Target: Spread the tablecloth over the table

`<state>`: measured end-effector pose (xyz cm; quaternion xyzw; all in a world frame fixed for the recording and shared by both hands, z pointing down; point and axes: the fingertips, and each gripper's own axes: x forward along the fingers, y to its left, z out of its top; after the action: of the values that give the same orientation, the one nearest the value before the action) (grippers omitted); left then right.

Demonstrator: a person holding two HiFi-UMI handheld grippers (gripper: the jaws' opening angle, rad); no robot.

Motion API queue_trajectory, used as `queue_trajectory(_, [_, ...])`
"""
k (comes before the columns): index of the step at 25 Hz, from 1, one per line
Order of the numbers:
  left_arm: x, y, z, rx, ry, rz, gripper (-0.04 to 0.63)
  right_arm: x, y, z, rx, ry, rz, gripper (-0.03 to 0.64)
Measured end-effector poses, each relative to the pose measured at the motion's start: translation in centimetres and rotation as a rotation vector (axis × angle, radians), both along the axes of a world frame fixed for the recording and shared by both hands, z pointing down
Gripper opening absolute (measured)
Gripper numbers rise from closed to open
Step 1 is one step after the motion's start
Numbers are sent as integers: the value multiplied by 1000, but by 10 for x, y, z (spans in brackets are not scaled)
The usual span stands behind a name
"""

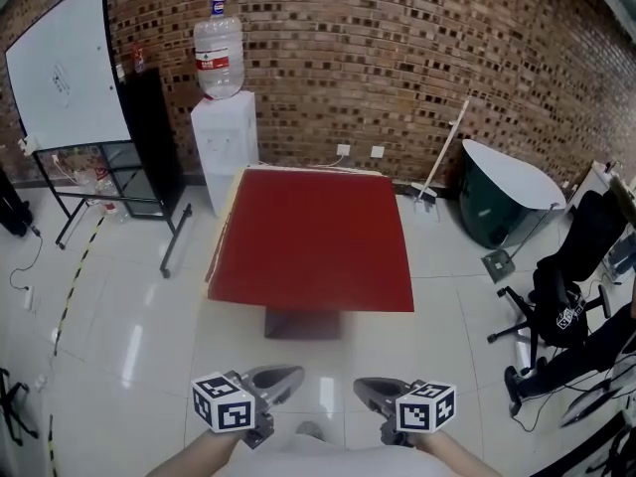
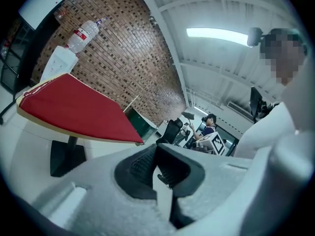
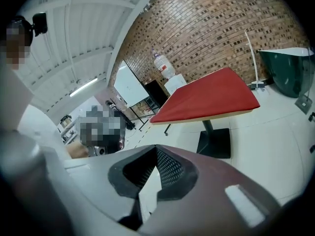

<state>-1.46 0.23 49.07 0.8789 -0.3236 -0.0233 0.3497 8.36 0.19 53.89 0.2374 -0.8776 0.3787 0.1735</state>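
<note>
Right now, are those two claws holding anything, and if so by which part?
Nothing is held. The left gripper and the right gripper are both shut and empty, well clear of the red tablecloth.

Head view: the tablecloth [image 1: 310,237] hides the bench top, and the bench base [image 1: 303,323] shows only in part below it. The forearms [image 1: 199,457] are cut off at the lower edge. The water bottle [image 1: 218,58] label is too small to read. A dark object [image 1: 10,207] is cropped at the left edge and cannot be identified.

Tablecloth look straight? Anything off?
Cloth lies flat but sits off-centre: a bare strip of table shows along its left edge, none along the right.
</note>
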Motion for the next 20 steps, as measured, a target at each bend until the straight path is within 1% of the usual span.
queue_trajectory(2, [-3, 22, 7, -10, -10, 9, 2, -9, 17, 0, 4, -6, -13, 2])
queue_trajectory(5, [-9, 67, 17, -36, 4, 15, 2, -26, 56, -1, 4, -29, -25, 2])
queue_trajectory(7, [-13, 103, 19, -47, 10, 14, 2, -37, 90, -7, 15, -40, -36, 2])
queue_trajectory(10, [-20, 162, 15, -49, -21, 18, 2, -45, 150, -18, 33, -57, -53, 2])
queue_trajectory(13, [-33, 215, -2, -24, -53, 43, 2, -52, 202, -32, 62, -68, -50, 2])
queue_trajectory(16, [-48, 262, -22, 13, -80, 61, 2, -61, 245, -41, 76, -86, -7, 2])
queue_trajectory(18, [-51, 290, -30, 25, -97, 63, 2, -65, 273, -47, 70, -99, 8, 2])
queue_trajectory(20, [-47, 314, -36, 28, -97, 67, 2, -65, 297, -57, 67, -118, 10, 2])
